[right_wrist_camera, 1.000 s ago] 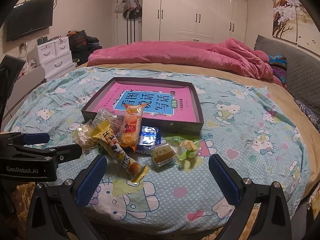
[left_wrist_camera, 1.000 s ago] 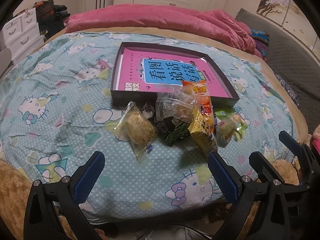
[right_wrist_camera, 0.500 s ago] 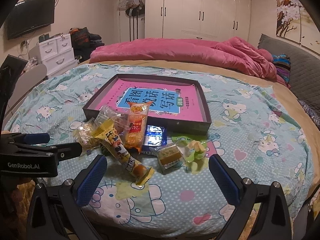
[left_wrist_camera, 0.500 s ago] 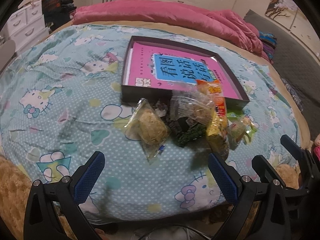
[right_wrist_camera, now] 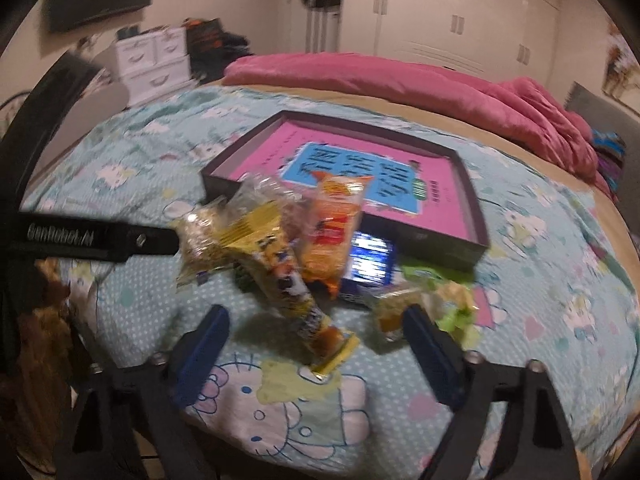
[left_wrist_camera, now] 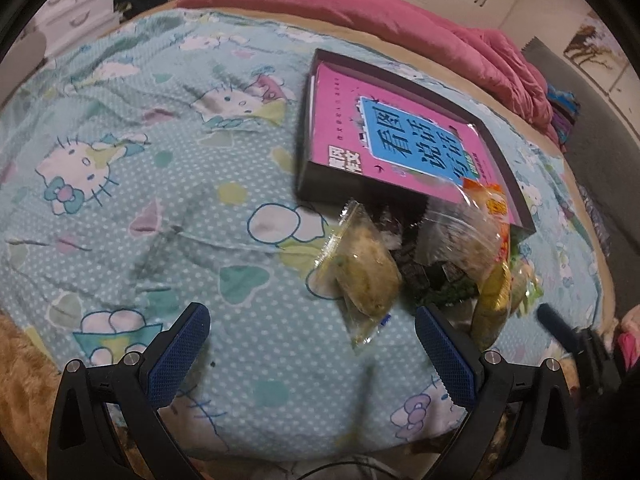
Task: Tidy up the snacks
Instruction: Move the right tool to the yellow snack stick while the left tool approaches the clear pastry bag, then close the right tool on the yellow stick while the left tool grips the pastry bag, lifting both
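A pile of snack packets lies on the bed in front of a dark tray (left_wrist_camera: 340,188) (right_wrist_camera: 440,248) that holds a pink book (left_wrist_camera: 384,136) (right_wrist_camera: 360,176). The pile includes a clear bag with a yellowish cake (left_wrist_camera: 360,272) (right_wrist_camera: 200,240), a long yellow packet (right_wrist_camera: 288,280), an orange packet (right_wrist_camera: 336,232) (left_wrist_camera: 492,200), a blue packet (right_wrist_camera: 372,264) and a small cake packet (right_wrist_camera: 394,308). My left gripper (left_wrist_camera: 312,344) is open and empty, just short of the cake bag. My right gripper (right_wrist_camera: 316,344) is open and empty, near the yellow packet's end.
The bed has a light-blue cartoon-cat sheet (left_wrist_camera: 140,208) (right_wrist_camera: 540,320). A pink quilt (left_wrist_camera: 400,24) (right_wrist_camera: 400,80) is bunched at the far side. White drawers (right_wrist_camera: 152,60) and wardrobes (right_wrist_camera: 460,12) stand beyond. The left gripper's arm (right_wrist_camera: 92,240) crosses the right view's left side.
Both grippers have moved forward toward the snack pile, which now looks larger and closer. Both stay open. The snacks have not moved.
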The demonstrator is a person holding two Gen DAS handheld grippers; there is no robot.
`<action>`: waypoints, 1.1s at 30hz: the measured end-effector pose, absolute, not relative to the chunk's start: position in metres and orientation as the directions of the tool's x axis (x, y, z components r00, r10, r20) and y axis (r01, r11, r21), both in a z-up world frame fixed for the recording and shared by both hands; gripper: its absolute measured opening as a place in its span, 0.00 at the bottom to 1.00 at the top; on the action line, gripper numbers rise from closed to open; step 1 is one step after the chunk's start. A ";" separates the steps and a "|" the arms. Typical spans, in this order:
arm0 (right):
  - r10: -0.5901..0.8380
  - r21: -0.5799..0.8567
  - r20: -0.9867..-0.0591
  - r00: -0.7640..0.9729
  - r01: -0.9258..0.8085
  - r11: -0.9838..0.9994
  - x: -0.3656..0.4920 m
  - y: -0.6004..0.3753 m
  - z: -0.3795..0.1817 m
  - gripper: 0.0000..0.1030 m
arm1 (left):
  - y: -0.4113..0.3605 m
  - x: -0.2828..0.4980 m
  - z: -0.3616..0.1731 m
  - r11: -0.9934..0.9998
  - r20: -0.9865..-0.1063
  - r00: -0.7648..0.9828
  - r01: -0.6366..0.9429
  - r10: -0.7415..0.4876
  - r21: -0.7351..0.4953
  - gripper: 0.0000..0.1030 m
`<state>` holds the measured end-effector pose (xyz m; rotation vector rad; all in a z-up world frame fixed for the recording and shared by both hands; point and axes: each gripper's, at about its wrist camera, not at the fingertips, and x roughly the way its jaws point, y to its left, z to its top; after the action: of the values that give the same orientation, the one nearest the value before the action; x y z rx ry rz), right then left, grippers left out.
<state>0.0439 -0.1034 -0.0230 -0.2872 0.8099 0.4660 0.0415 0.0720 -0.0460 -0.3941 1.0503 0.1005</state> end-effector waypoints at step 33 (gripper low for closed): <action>0.387 0.022 -0.756 0.529 -0.570 0.821 0.067 -0.104 -0.036 0.21 | 0.037 0.096 -0.066 0.963 -0.854 0.489 -0.096 -0.176 -0.253 0.38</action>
<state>0.0671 -0.1042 -0.0363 -0.2404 0.8362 0.5782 0.0960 0.0368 -0.0662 -0.2828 1.0628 -0.0492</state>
